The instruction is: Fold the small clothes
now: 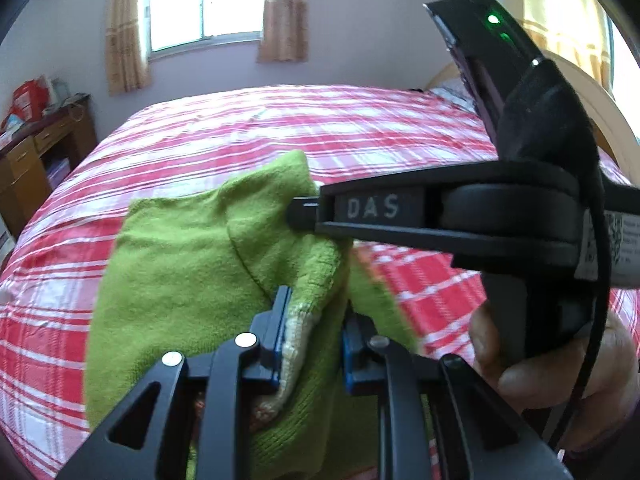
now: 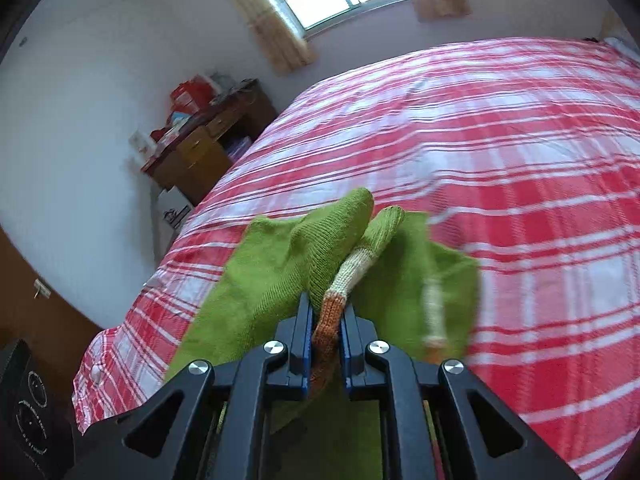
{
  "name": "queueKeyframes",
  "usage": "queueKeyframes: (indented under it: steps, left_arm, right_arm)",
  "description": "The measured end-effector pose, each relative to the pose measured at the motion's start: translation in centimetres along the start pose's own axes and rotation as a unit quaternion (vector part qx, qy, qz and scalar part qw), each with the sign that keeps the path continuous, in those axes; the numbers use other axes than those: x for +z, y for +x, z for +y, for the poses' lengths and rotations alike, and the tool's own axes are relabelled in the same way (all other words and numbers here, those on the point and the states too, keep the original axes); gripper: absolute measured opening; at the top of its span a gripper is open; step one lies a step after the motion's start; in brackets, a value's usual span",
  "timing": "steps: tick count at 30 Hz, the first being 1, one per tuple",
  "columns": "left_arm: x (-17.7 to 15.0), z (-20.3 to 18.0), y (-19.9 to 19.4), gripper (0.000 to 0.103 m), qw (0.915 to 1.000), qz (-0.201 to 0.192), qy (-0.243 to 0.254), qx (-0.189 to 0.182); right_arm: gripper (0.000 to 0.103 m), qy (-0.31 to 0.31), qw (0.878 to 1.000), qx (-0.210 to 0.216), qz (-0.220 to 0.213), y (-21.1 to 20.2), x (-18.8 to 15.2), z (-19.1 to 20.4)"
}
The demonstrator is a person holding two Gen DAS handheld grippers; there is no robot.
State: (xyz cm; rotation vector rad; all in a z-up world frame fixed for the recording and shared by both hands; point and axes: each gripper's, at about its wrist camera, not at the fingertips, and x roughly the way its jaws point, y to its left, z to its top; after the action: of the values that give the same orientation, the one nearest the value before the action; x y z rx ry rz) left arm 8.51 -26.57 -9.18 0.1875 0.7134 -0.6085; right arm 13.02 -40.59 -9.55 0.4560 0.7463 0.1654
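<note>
A small green knitted sweater (image 1: 180, 264) with cream and orange cuffs is held up over the bed. My left gripper (image 1: 314, 312) is shut on a cream-edged part of it. My right gripper (image 2: 326, 320) is shut on an orange and cream cuff (image 2: 332, 320) of the same sweater (image 2: 272, 264). In the left wrist view the right gripper (image 1: 300, 212) comes in from the right, its tip in the green cloth. A second cuff (image 2: 434, 312) hangs blurred at the right.
The bed carries a red and white plaid cover (image 1: 360, 132) (image 2: 500, 152). A wooden desk (image 2: 200, 152) with clutter stands by the wall at the left. A curtained window (image 1: 204, 0) is behind. A dark speaker box (image 2: 28, 412) sits at the lower left.
</note>
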Motion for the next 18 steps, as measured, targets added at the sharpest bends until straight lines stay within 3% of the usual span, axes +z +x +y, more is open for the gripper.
queueKeyframes:
  steps: [8, 12, 16, 17, 18]
  left_arm:
    - [0.2, -2.8, 2.5, 0.022, 0.9996, 0.025, 0.015, -0.002]
    - [-0.2, -3.2, 3.2, 0.022, 0.9992, 0.028, 0.026, 0.014]
    - [0.3, -3.0, 3.2, 0.027, 0.9983, 0.030, 0.040, 0.031]
    - [0.2, -2.9, 2.9, 0.029, 0.9983, 0.033, 0.038, 0.028]
    - [0.1, -3.0, 2.5, 0.030, 0.9984, 0.034, 0.038, 0.023]
  right_arm:
    - [0.011, 0.025, 0.999, -0.022, 0.009, -0.5, -0.8, -4.6]
    - [0.011, 0.034, 0.999, -0.033, 0.019, 0.9, -2.1, -5.9]
    - [0.011, 0.051, 0.998, -0.023, 0.001, 1.1, -2.8, -6.4]
    - [0.014, 0.051, 0.998, -0.027, -0.003, 1.0, -2.9, -6.4]
    - [0.026, 0.054, 0.998, -0.032, -0.009, 0.7, -3.2, -6.5]
